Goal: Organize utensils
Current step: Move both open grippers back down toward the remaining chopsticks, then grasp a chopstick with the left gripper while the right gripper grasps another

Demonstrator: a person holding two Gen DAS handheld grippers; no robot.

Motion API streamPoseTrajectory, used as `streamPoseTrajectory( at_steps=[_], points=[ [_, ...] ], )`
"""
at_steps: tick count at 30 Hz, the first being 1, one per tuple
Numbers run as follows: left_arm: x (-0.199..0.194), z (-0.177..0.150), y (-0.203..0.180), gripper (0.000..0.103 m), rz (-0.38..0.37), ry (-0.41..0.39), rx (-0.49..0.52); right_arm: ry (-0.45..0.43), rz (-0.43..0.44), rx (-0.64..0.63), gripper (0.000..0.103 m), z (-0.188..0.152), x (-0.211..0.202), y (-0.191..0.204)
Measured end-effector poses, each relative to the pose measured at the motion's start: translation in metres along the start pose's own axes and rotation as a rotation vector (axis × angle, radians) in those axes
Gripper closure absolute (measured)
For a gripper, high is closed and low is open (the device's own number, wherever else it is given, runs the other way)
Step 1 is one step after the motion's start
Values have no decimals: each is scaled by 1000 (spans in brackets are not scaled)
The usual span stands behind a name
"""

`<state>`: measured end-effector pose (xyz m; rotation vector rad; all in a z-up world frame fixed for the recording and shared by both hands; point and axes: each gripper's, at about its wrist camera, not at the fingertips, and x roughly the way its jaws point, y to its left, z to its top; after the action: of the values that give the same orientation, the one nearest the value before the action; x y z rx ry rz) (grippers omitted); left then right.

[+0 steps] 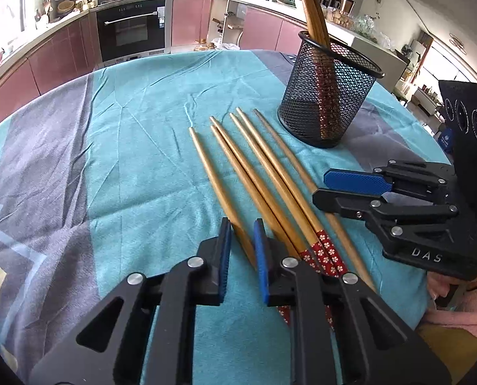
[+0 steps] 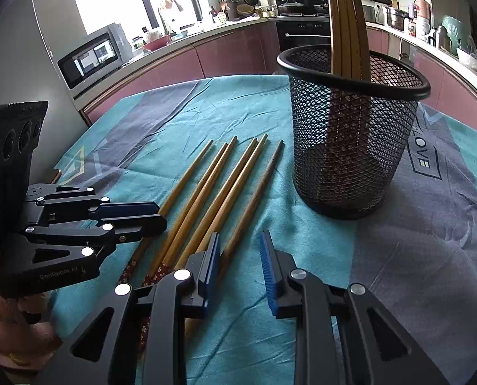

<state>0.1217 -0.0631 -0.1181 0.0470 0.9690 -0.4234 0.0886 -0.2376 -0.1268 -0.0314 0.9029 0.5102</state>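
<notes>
Several wooden chopsticks point(image 1: 264, 173) with red flowered handles lie side by side on the teal cloth, tips pointing away. A black mesh cup point(image 1: 328, 96) stands behind them at the right and holds several more chopsticks upright. My left gripper point(image 1: 242, 224) is low over the handle ends, open by a narrow gap, and the leftmost chopstick point(image 1: 212, 173) runs between its blue pads without being pressed. My right gripper point(image 2: 241, 234) is open, and the rightmost chopstick point(image 2: 257, 186) passes close beside its left pad. Each gripper shows in the other's view: the right gripper point(image 1: 321, 187), the left gripper point(image 2: 161, 215).
The round table's cloth point(image 1: 135, 147) falls away at the far edge towards pink kitchen cabinets and an oven point(image 1: 131, 32). A microwave point(image 2: 90, 56) stands at the left of the right wrist view. A pink sleeve point(image 1: 463, 304) shows at the table's near right.
</notes>
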Motion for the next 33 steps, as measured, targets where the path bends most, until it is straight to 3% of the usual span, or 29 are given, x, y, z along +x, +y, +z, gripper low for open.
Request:
streamPoseTrajectory(
  at_steps=[10, 13, 16, 27, 33],
  points=[
    [7, 11, 5, 87, 11, 4, -9, 1, -27, 10, 79, 13, 13, 2],
    [9, 14, 5, 88, 20, 2, -10, -3, -34, 19, 87, 15, 15, 1],
    [9, 15, 4, 91, 30, -4, -23, -8, -10, 60, 93, 15, 14, -7],
    [1, 7, 18, 96, 19, -26, -131, -31, 40, 143, 97, 9, 4, -20],
    [-7, 1, 15, 96, -46, -33, -128, -48, 99, 122, 97, 7, -4, -15]
  ],
)
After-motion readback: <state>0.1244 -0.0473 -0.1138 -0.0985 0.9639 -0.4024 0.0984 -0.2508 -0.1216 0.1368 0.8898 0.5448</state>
